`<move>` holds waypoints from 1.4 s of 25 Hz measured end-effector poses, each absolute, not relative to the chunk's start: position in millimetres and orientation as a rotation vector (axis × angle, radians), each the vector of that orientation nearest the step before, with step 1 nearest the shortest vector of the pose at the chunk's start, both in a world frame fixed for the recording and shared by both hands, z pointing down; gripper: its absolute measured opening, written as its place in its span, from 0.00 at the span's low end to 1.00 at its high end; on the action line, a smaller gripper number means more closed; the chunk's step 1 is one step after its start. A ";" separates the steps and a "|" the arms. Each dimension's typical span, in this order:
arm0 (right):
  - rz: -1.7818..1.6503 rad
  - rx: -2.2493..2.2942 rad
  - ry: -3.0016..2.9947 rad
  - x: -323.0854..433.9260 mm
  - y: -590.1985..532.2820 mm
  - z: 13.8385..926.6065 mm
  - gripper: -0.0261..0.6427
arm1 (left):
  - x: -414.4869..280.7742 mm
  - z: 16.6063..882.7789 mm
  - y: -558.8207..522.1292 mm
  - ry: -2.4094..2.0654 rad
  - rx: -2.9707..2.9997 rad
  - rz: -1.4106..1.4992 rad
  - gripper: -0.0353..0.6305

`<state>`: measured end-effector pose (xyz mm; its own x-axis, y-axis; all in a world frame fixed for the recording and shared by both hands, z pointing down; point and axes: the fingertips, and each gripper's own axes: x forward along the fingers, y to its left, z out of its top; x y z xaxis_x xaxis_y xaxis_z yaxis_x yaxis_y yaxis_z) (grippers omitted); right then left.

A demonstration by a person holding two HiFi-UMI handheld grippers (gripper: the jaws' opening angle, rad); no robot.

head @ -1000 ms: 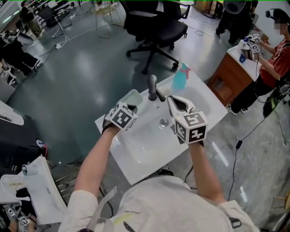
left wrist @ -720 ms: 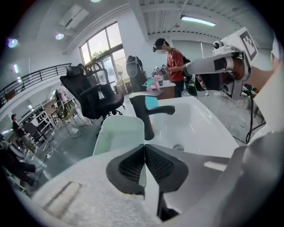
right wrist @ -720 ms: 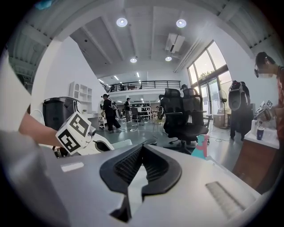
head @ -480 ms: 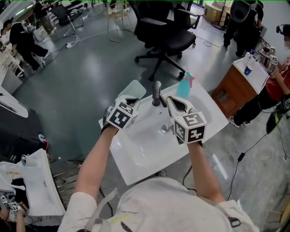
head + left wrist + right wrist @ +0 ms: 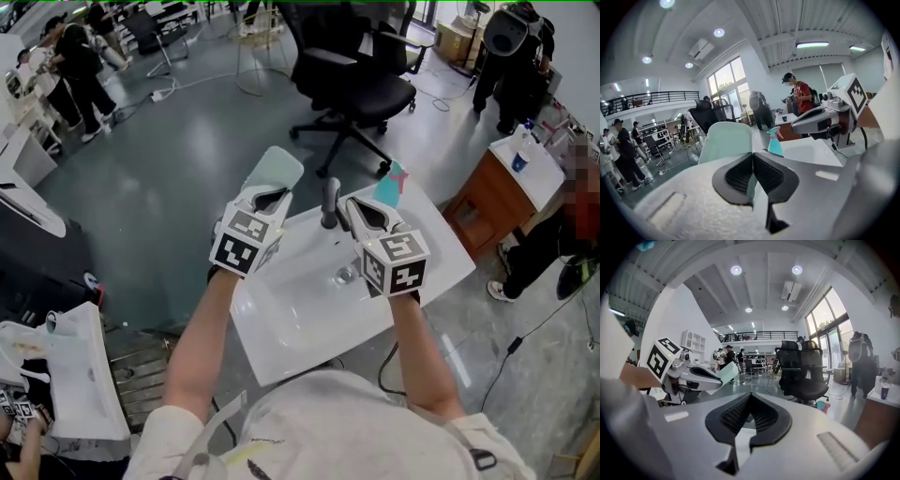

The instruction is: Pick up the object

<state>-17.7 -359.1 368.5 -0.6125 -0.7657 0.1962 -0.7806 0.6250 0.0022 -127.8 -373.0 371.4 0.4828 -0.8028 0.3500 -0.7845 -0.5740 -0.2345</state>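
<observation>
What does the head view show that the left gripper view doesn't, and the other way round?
Only the head view: the faucet, the drain and the person's forearms.
Only the left gripper view: the ceiling lights and the windows.
Both: the green sheet clamped in the left gripper, the spray bottle, the right gripper and the black chair.

An open-plan lab or workshop hall, set up with test stations

A polished grey floor (image 5: 169, 178) carries a wheeled office chair (image 5: 352, 80) and 2 free-standing white sinks (image 5: 436, 253). Tall windows (image 5: 825, 319), a railed mezzanine (image 5: 651, 97) and round ceiling lights (image 5: 736, 270) enclose the hall. People (image 5: 75, 66) work in it, some at a wooden bench (image 5: 483, 211).
</observation>
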 end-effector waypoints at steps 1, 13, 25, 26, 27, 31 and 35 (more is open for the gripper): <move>0.117 1.280 -2.673 -18.5 -359.7 365.9 0.04 | -129.8 367.1 -372.0 1.449 -2.666 -0.638 0.07; 0.065 1.309 -2.699 -12.2 -359.7 344.2 0.04 | -165.3 335.7 -354.0 1.682 -2.603 -0.299 0.07; 0.039 1.322 -2.700 -8.8 -357.1 345.2 0.04 | -180.8 349.7 -344.5 1.798 -2.586 -0.190 0.07; 0.042 1.323 -2.698 -8.5 -357.2 345.9 0.04 | -181.7 350.5 -344.3 1.803 -2.586 -0.191 0.07; 0.046 1.323 -2.697 -8.3 -357.2 346.4 0.04 | -182.5 351.3 -344.1 1.807 -2.585 -0.191 0.07; 0.048 1.325 -2.698 -8.7 -357.1 345.9 0.04 | -183.8 351.4 -343.9 1.812 -2.588 -0.184 0.07; 0.053 1.324 -2.695 -9.2 -356.5 346.6 0.04 | -184.2 352.0 -344.6 1.812 -2.588 -0.190 0.07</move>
<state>-9.2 -356.5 346.6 -0.6032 -0.7853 0.1395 -0.7901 0.6122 0.0295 -184.2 -344.6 352.0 0.3373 -0.9348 0.1114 -0.9376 -0.3442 -0.0496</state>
